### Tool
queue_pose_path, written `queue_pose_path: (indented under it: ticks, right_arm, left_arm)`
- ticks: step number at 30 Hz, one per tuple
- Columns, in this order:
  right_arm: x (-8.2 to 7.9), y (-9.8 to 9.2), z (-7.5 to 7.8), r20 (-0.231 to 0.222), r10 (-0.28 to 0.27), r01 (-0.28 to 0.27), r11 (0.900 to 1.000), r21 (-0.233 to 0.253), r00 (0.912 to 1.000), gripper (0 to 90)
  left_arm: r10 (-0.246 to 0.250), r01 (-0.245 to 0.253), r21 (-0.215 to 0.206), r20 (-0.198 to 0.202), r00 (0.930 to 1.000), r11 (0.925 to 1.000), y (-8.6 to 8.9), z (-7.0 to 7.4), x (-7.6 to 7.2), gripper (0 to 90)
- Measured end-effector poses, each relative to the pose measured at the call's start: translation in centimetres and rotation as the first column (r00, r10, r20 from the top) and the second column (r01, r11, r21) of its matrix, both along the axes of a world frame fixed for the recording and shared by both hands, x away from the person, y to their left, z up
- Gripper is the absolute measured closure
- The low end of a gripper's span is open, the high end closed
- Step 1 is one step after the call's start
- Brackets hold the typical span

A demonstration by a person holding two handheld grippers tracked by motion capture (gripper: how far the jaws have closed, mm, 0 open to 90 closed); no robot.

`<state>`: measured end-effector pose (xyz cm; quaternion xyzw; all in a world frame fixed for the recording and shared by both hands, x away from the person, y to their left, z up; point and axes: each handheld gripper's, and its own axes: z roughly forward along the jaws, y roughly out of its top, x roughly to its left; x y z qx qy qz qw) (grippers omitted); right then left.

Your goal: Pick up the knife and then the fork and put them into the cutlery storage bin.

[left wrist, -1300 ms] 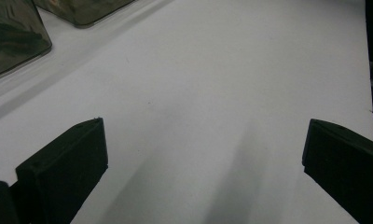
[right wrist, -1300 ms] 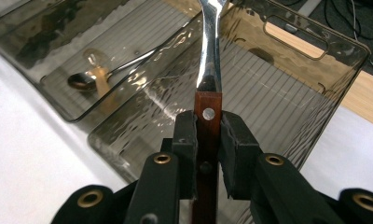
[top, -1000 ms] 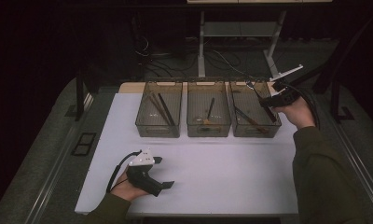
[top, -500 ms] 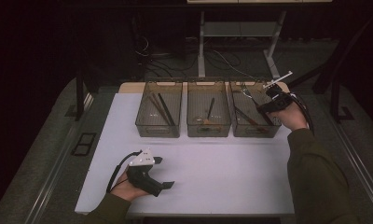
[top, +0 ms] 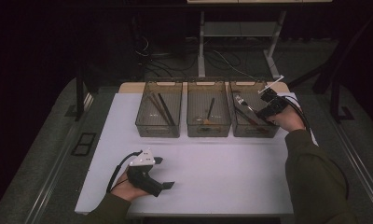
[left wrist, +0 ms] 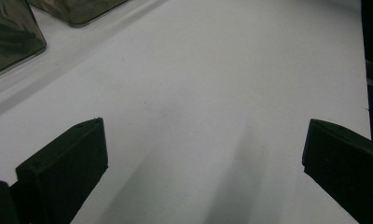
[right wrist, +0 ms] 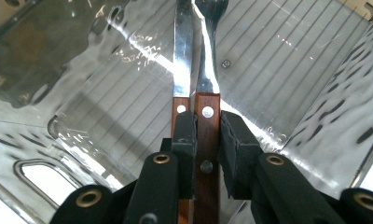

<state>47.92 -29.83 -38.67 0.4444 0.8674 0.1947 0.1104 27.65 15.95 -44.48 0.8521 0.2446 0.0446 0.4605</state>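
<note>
My right gripper [right wrist: 207, 122] is shut on the wooden handle of a metal fork [right wrist: 208, 91], inside the right clear bin [right wrist: 292, 70]. A wooden-handled knife [right wrist: 182, 56] lies right beside the fork, behind the left jaw. In the high view the right gripper [top: 267, 106] hangs over the right bin [top: 250, 131], and the fork's [top: 240, 101] shiny head points left into it. My left gripper [top: 163, 172] rests open on the white table [top: 222, 168] at the front left. Its jaws stand wide apart with nothing between them [left wrist: 203, 135].
Three clear bins stand in a row at the back of the table. The left bin [top: 157, 129] holds dark slender sticks [top: 156, 107]; the middle bin [top: 208, 127] holds a dark-handled utensil [top: 210, 108]. Dark floor, cables and a table frame lie beyond.
My right gripper has moved left and down with the fork, from beyond the right bin's far corner into that bin. The left gripper has stayed still.
</note>
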Motion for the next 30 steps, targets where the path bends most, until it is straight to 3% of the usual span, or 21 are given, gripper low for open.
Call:
queue_pose_path:
  ticks: [5,11,25,30]
  right_arm:
    - [0.0,0.1,0.1,0.007,0.001,-0.001,1.000,0.003,1.0000,78.1]
    - [-0.1,-0.1,0.3,0.016,-0.007,0.007,1.000,0.023,0.9999,73.6]
    - [-1.4,-1.8,0.9,0.045,-0.044,0.036,0.986,0.163,0.9980,50.4]
    - [-2.1,-2.3,0.9,0.081,-0.036,0.019,0.980,0.199,0.9961,44.7]
  left_arm:
    - [-0.001,0.001,0.000,0.001,1.0000,1.0000,0.0,0.0,0.0,0.0]
    - [-0.002,0.002,0.000,0.001,1.0000,1.0000,0.0,0.0,0.0,0.0]
    - [0.008,-0.008,-0.003,-0.003,1.0000,1.0000,0.0,0.0,0.1,0.0]
    - [0.009,-0.009,-0.001,-0.003,1.0000,1.0000,0.1,0.0,0.2,0.0]
